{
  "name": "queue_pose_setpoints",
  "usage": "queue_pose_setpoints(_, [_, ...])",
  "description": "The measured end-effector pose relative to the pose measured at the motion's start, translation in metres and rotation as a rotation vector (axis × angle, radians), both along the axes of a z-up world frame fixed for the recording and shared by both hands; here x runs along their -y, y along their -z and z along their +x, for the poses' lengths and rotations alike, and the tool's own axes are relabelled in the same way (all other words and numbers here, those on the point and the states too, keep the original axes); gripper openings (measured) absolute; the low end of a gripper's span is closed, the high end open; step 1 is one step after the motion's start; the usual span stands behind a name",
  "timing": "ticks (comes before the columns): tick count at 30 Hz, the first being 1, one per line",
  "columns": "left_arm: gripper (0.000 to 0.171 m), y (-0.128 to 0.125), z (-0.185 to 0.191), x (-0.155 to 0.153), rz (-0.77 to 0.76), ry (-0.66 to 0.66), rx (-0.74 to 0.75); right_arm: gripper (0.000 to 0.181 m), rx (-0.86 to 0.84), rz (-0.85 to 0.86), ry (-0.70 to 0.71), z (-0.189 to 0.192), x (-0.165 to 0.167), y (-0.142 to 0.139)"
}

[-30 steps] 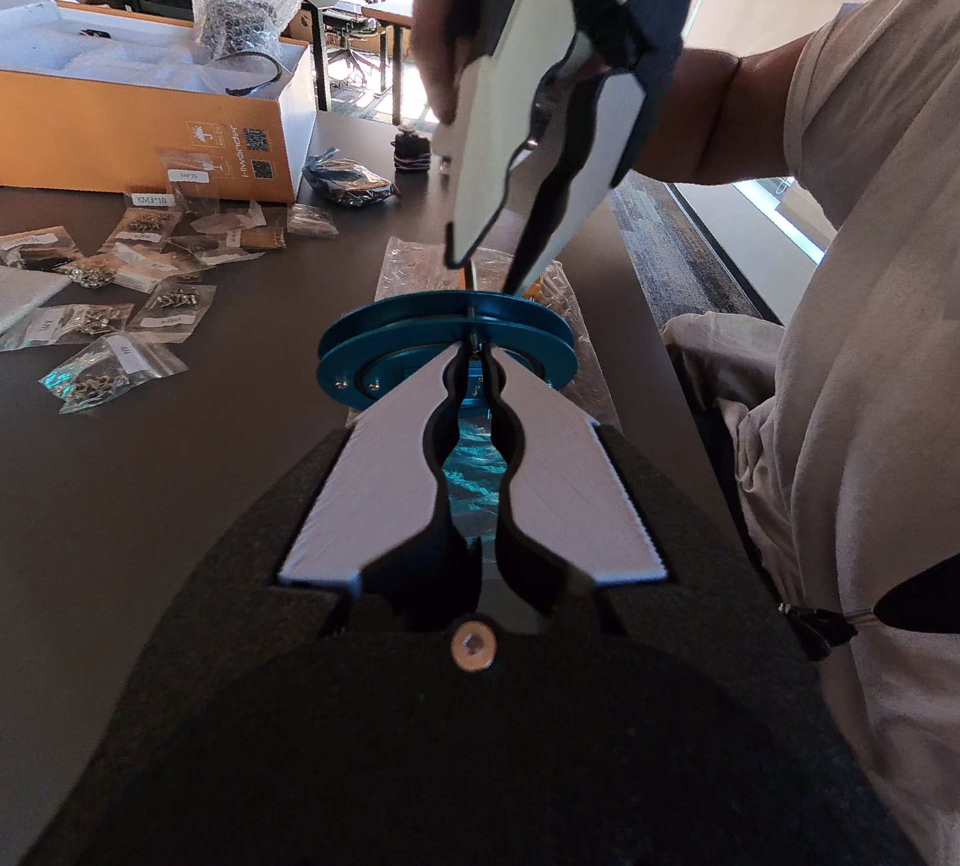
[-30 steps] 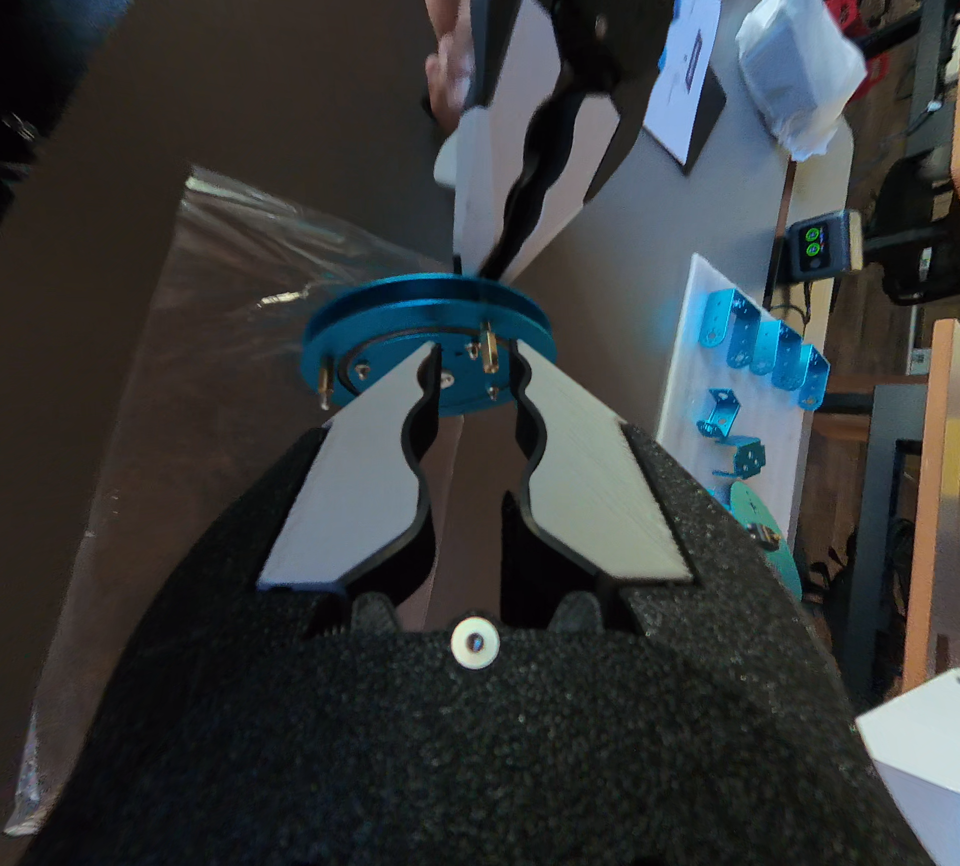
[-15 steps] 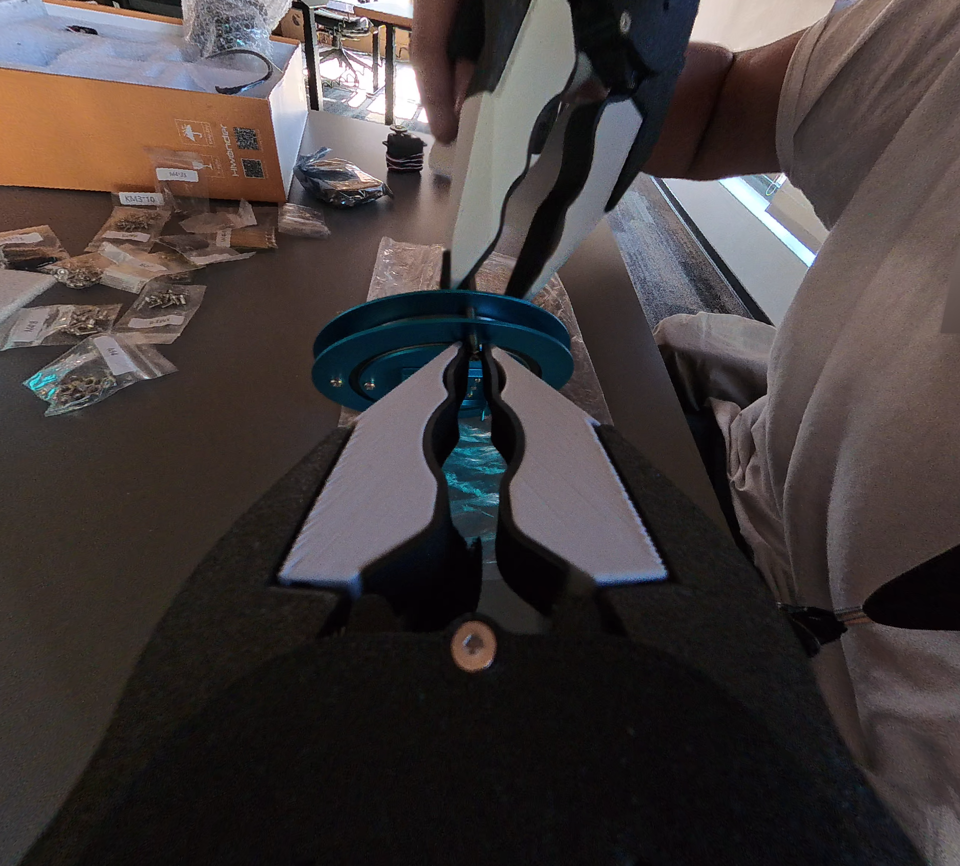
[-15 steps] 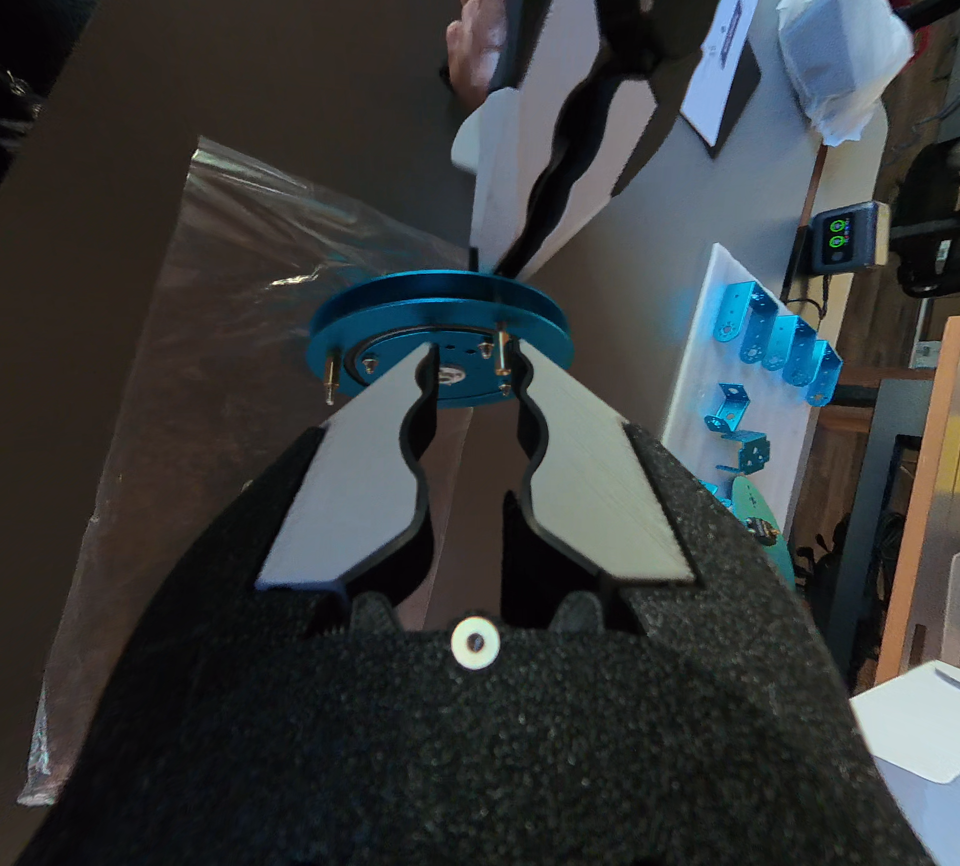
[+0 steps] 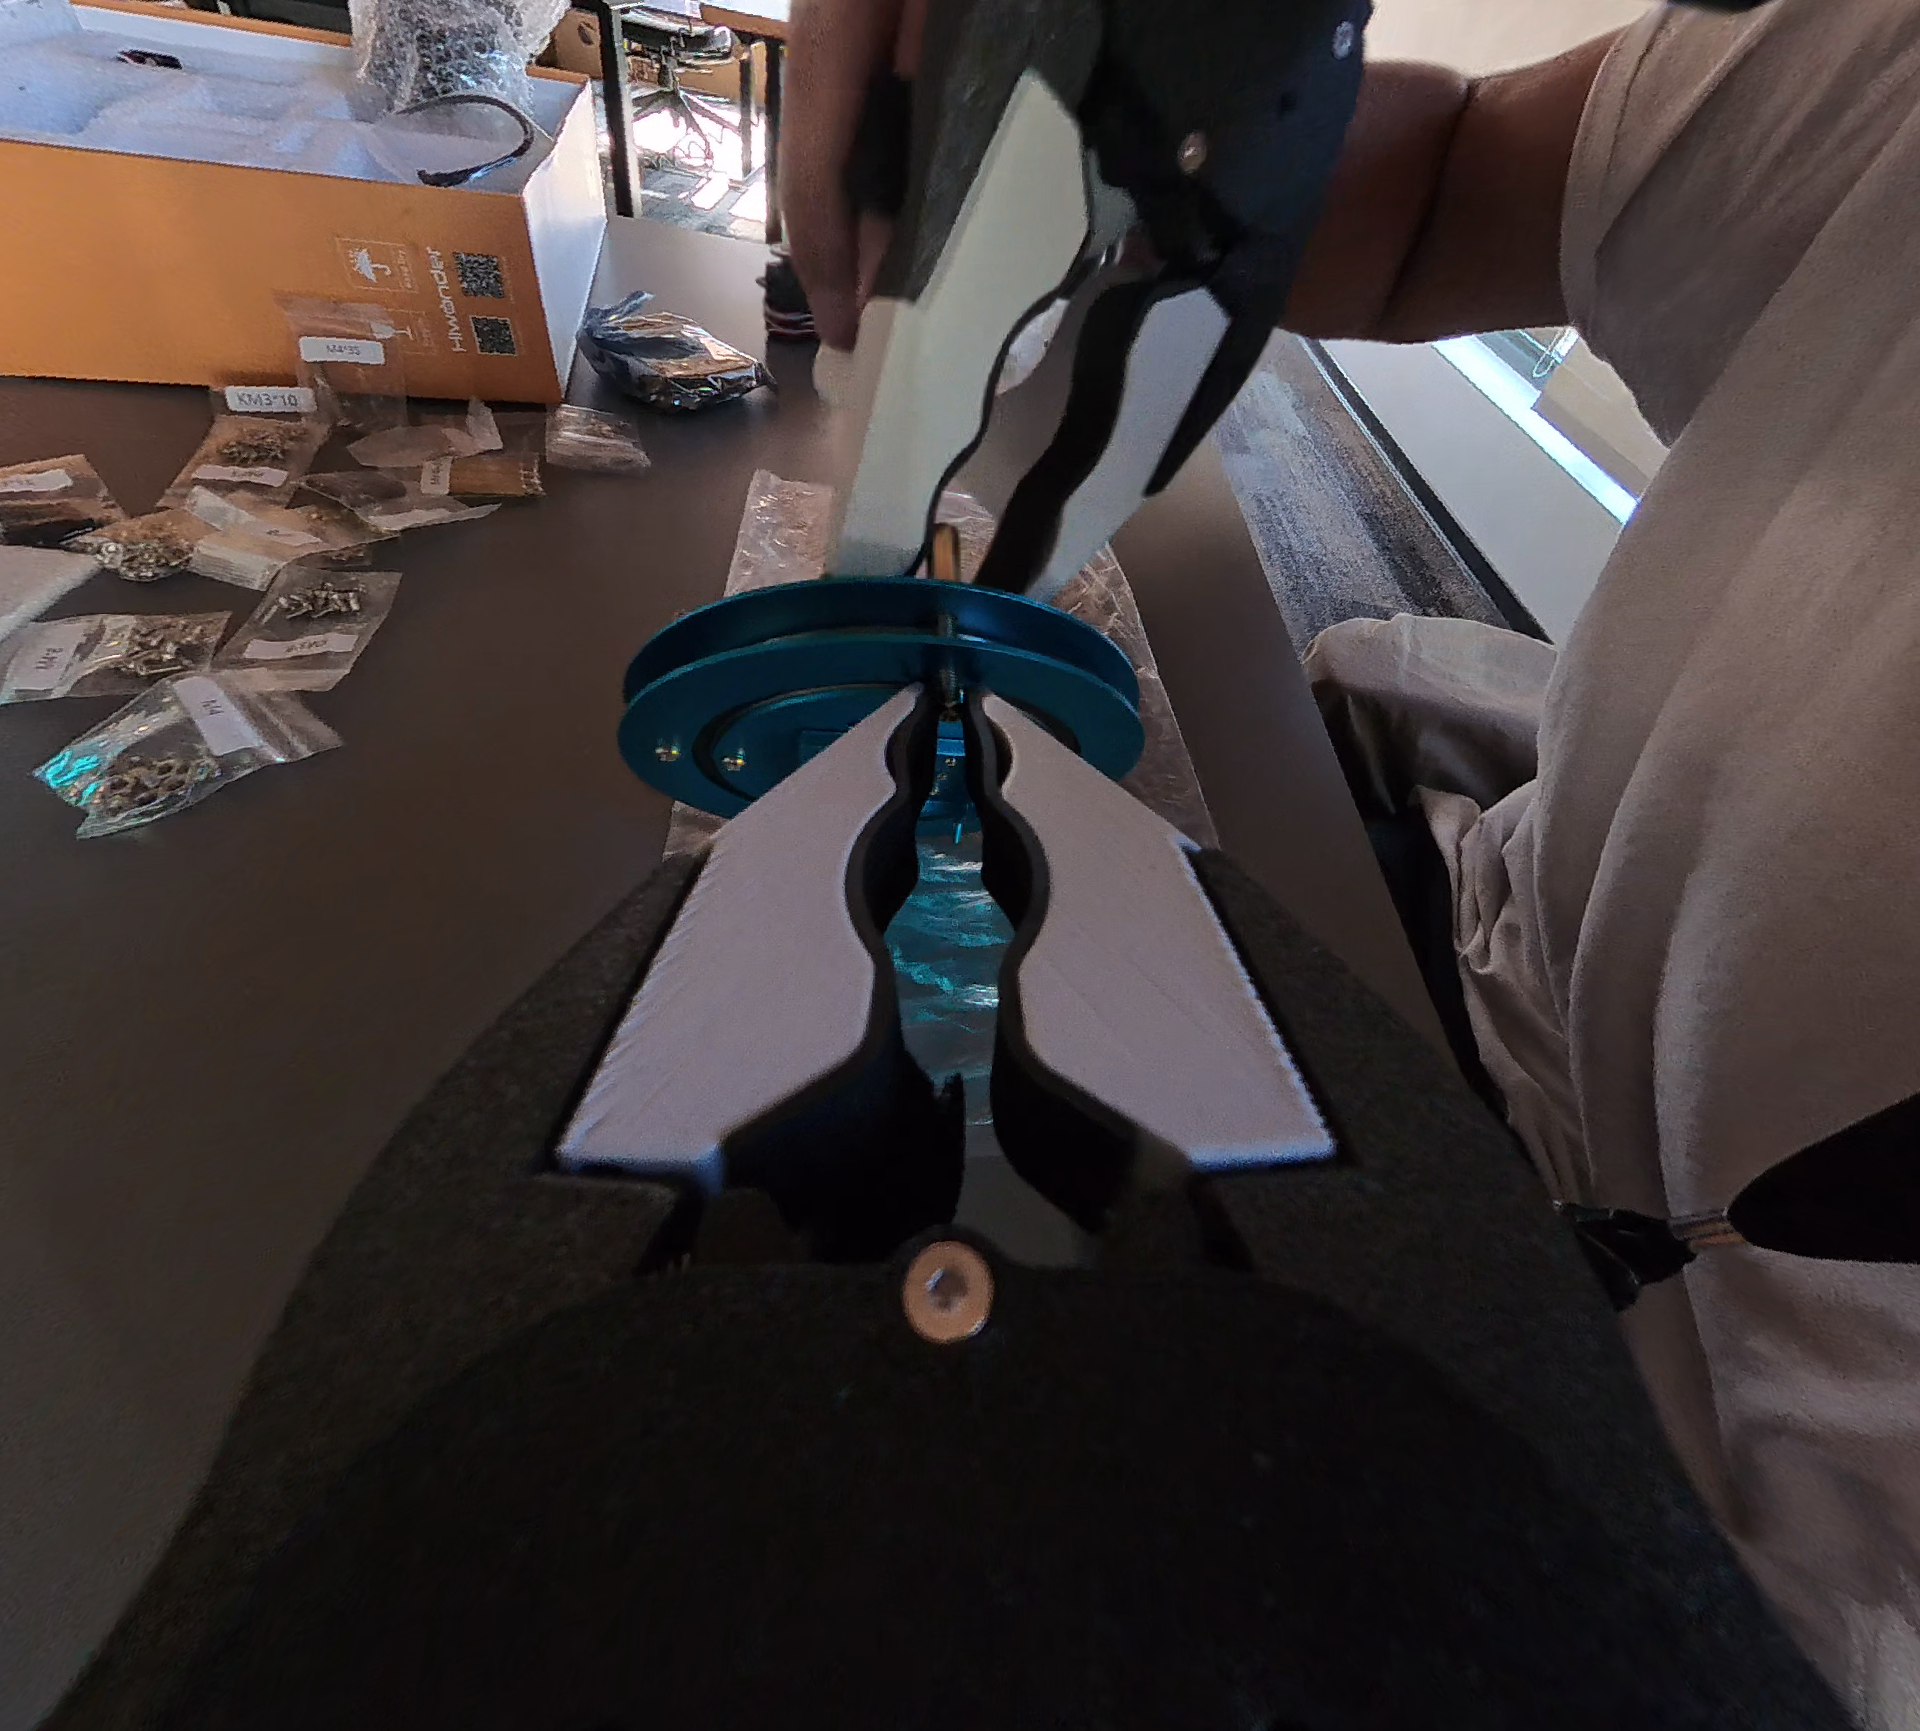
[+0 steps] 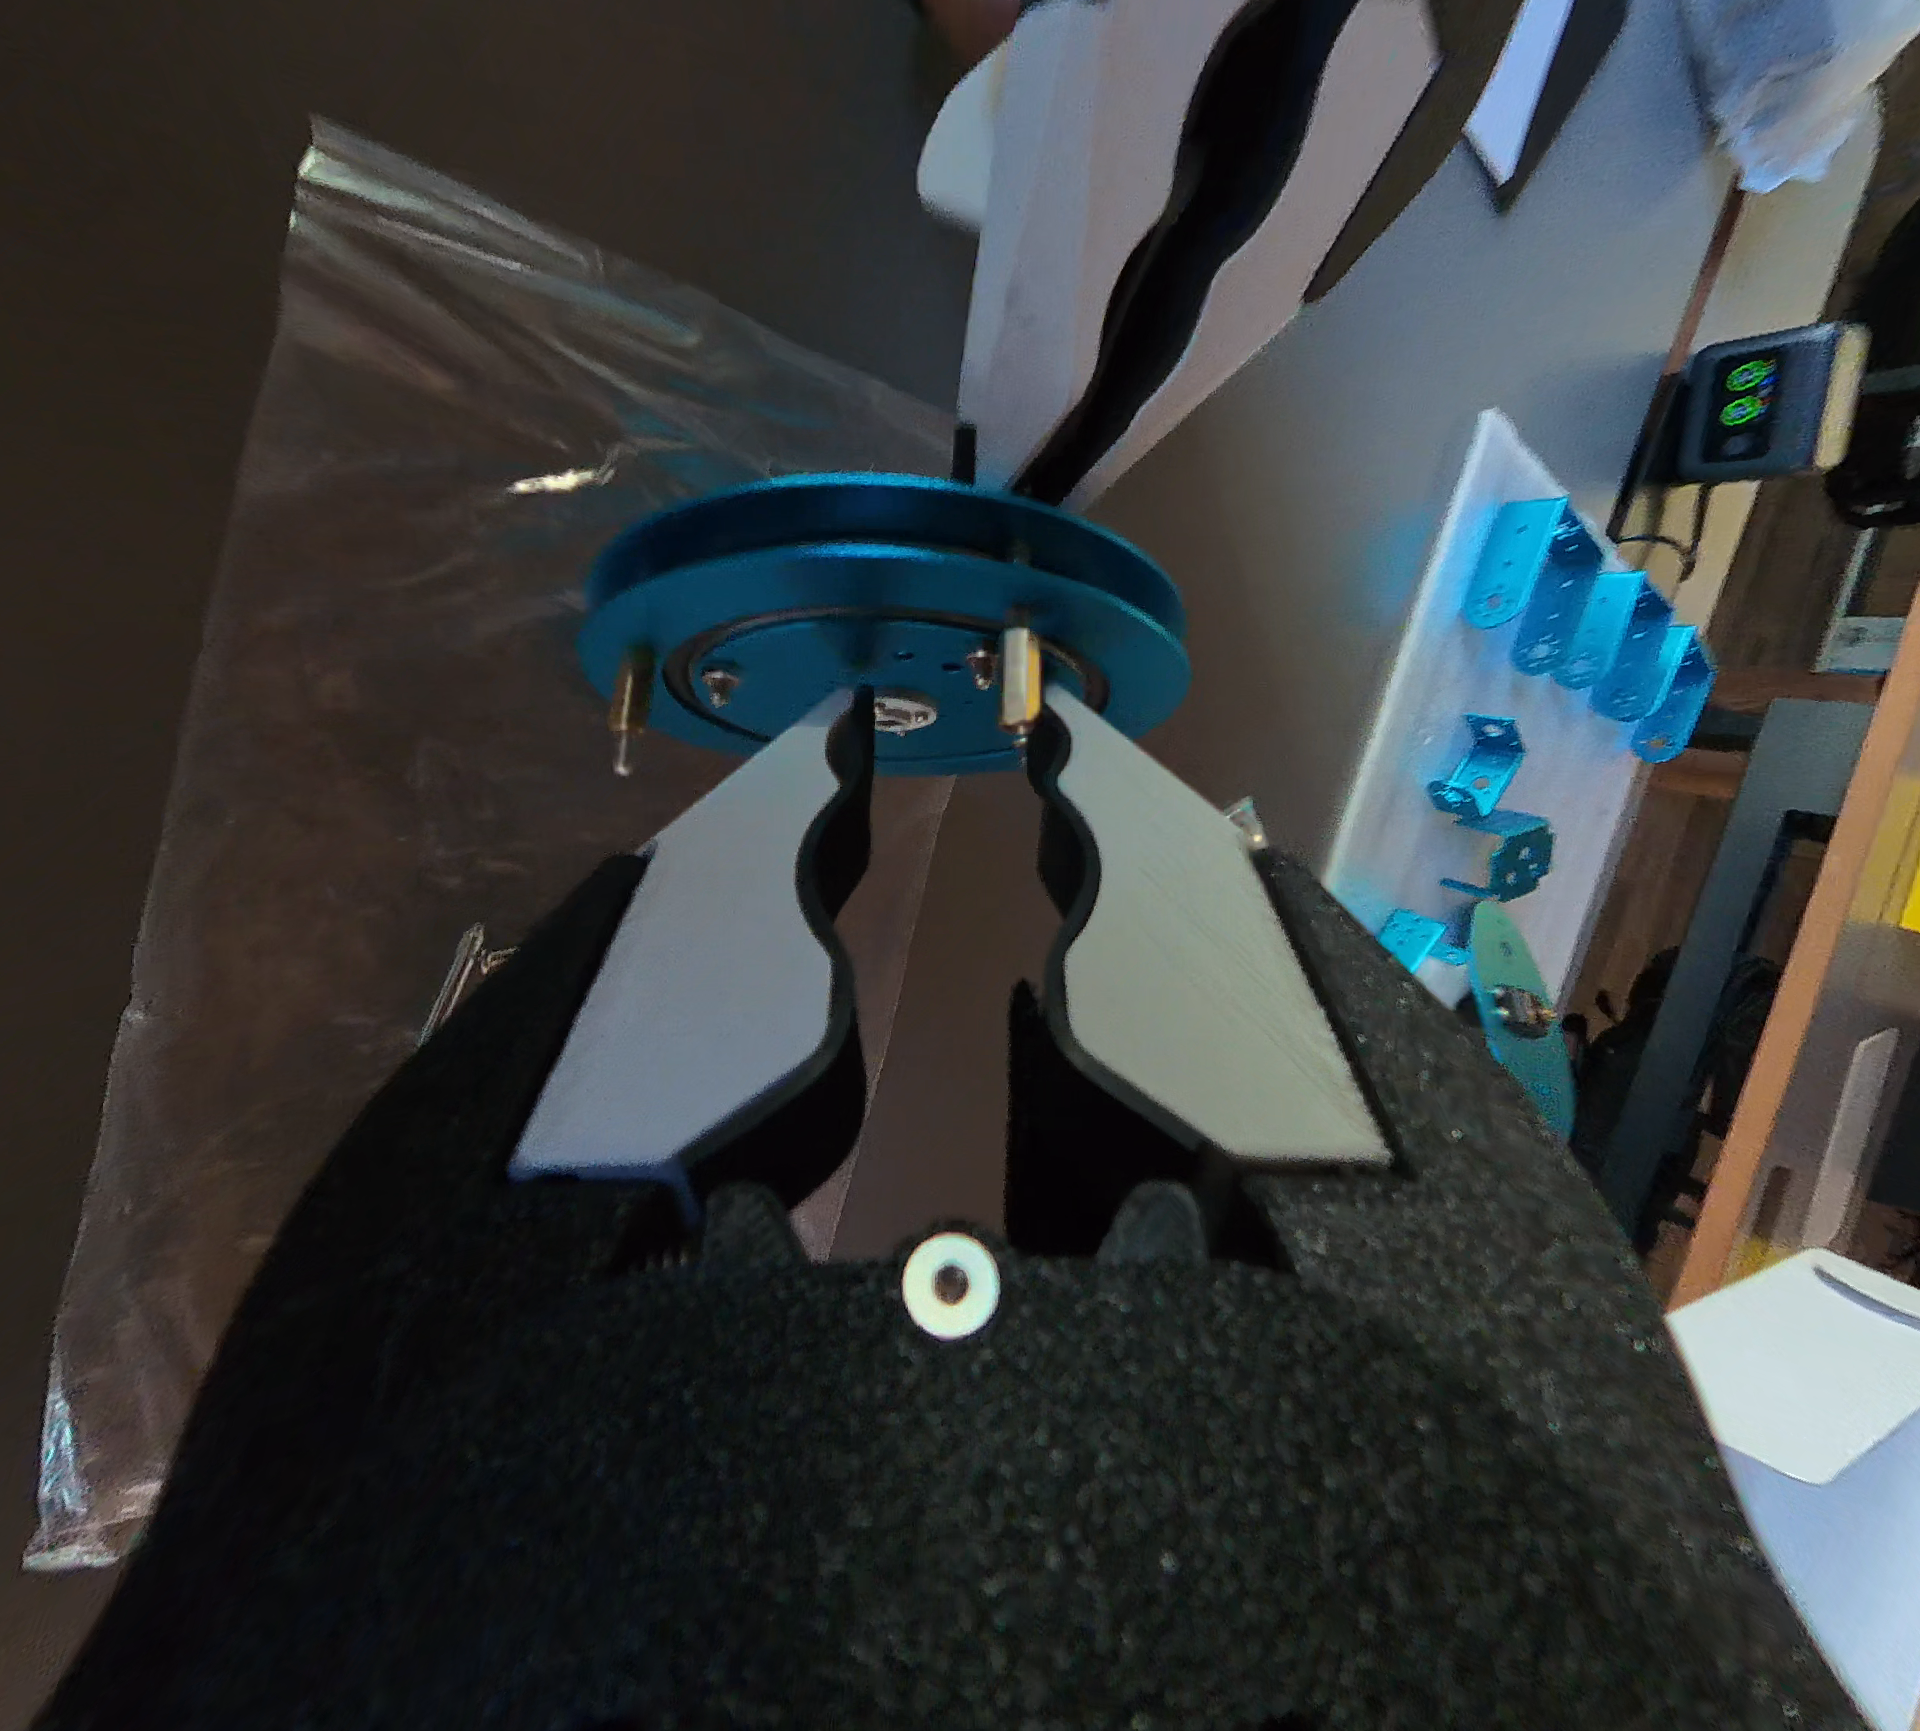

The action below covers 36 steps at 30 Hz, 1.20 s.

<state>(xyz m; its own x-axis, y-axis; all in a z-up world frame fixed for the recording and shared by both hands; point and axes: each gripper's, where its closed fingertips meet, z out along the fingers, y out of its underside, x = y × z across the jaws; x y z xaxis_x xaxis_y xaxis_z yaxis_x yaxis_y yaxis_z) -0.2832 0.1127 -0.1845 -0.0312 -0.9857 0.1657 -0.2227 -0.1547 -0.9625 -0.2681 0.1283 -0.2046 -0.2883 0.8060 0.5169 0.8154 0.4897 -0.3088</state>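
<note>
In the left wrist view the left gripper (image 5: 943, 705) is nearly closed, its tips pinching the near rim of a blue double disc (image 5: 831, 653) held above a clear plastic bag (image 5: 774, 518) near the desk's (image 5: 416, 902) right edge; the right gripper (image 5: 940, 554) comes down from above onto a brass post (image 5: 943, 543) (its grip unclear); small screw packets (image 5: 177, 746) and an orange box (image 5: 208, 268) lie toward the far left. In the right wrist view the right gripper (image 6: 945, 736) stands open under the disc (image 6: 790, 585), one tip touching a brass standoff (image 6: 1020, 679); blue brackets (image 6: 1600, 621) sit on a white tray (image 6: 1392, 715) at the desk's right.

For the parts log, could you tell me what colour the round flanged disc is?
Metallic blue disc, clearest in the right wrist view.
</note>
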Motion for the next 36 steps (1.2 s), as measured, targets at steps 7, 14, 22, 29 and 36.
queue_pose_setpoints(7, [0.004, 0.000, -0.001, -0.007, -0.029, -0.035, -0.003, 0.024, 0.012, 0.103, 0.006, -0.002, 0.004, -0.026])
queue_pose_setpoints(14, [0.003, -0.001, -0.002, -0.014, -0.091, -0.064, -0.001, 0.036, 0.079, 0.237, 0.024, -0.006, -0.009, -0.011])
queue_pose_setpoints(22, [0.004, -0.001, 0.001, -0.009, -0.029, -0.060, -0.010, 0.043, 0.154, 0.144, 0.041, -0.001, -0.004, -0.005])
queue_pose_setpoints(29, [0.004, 0.000, 0.001, -0.011, -0.008, -0.078, -0.020, 0.047, 0.235, 0.137, 0.051, 0.003, -0.014, 0.007])
queue_pose_setpoints(36, [0.003, 0.000, -0.001, -0.014, -0.012, -0.091, -0.021, 0.031, 0.219, 0.148, 0.070, 0.003, -0.005, -0.029])
